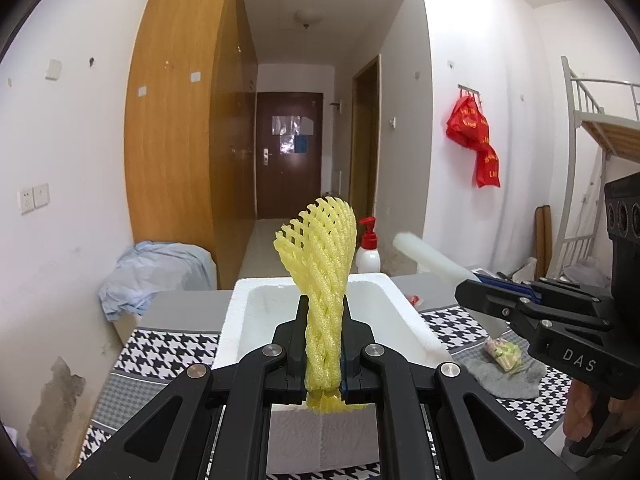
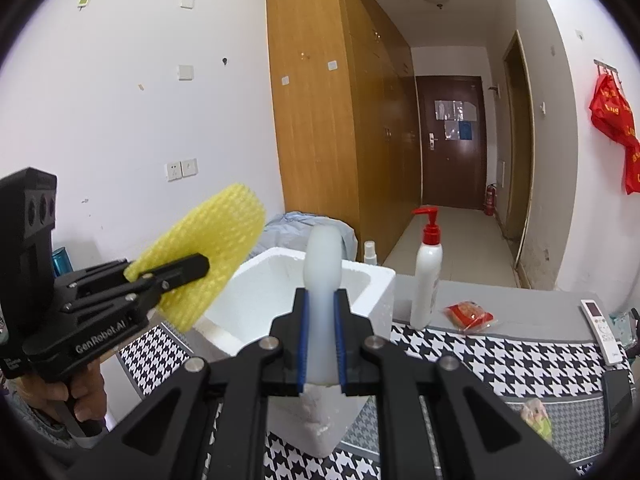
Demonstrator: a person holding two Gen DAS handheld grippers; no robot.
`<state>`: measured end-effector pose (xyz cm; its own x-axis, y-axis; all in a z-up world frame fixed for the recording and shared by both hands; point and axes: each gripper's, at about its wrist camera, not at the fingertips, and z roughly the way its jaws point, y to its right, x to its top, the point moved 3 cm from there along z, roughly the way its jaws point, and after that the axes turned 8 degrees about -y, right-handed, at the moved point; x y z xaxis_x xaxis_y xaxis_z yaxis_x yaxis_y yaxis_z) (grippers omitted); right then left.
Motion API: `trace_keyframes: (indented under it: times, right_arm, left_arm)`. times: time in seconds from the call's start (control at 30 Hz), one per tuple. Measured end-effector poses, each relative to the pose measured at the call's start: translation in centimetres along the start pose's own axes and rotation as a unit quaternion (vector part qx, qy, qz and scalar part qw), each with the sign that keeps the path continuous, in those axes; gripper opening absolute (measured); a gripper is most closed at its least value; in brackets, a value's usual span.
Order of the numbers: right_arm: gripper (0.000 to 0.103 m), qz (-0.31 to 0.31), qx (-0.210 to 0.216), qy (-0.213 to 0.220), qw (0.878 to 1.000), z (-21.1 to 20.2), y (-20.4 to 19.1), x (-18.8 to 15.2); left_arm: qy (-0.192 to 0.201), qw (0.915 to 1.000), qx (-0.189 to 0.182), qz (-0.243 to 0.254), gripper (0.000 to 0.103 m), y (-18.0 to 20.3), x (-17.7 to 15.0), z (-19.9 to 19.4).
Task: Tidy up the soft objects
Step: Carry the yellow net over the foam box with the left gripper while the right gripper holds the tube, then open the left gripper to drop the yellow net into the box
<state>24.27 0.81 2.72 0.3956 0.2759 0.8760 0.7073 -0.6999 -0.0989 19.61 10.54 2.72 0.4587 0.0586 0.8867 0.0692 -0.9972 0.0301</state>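
My left gripper (image 1: 324,308) is shut on a yellow foam fruit net (image 1: 320,248), held upright just above the near side of the white foam box (image 1: 236,320). It also shows in the right wrist view (image 2: 208,260), left of the box (image 2: 384,280). My right gripper (image 2: 323,300) is shut on a white foam sheet roll (image 2: 323,264), over the box's near edge. In the left wrist view the right gripper (image 1: 466,286) holds that roll (image 1: 428,256) to the right of the box.
A grey sock (image 1: 500,376) with a small pale packet (image 1: 504,354) lies on the houndstooth cloth (image 1: 160,344). A pump bottle (image 2: 426,276), a red packet (image 2: 470,314) and a remote (image 2: 600,326) stand behind. A wardrobe (image 2: 320,120) is at the left.
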Motion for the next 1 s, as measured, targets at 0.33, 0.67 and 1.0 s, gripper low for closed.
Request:
trace_keyframes:
  times: [0.33,0.67,1.0]
  right_arm:
    - [0.015,0.005,-0.008,-0.007,1.000,0.8,0.4,0.1]
    - [0.015,0.011,-0.019,-0.011,1.000,1.0,0.7,0.1]
    - [0.015,0.011,-0.023,-0.010,1.000,0.9,0.5,0.2]
  left_arm:
    - [-0.031,0.9994,-0.013,0.001,0.011,-0.6,0.3,2.7]
    - [-0.053,0.9983,-0.023,0.003,0.020,-0.8,0.2,4.4]
    - [-0.019,0.9996,-0.003,-0.018,0.101,-1.9,0.6,2.7]
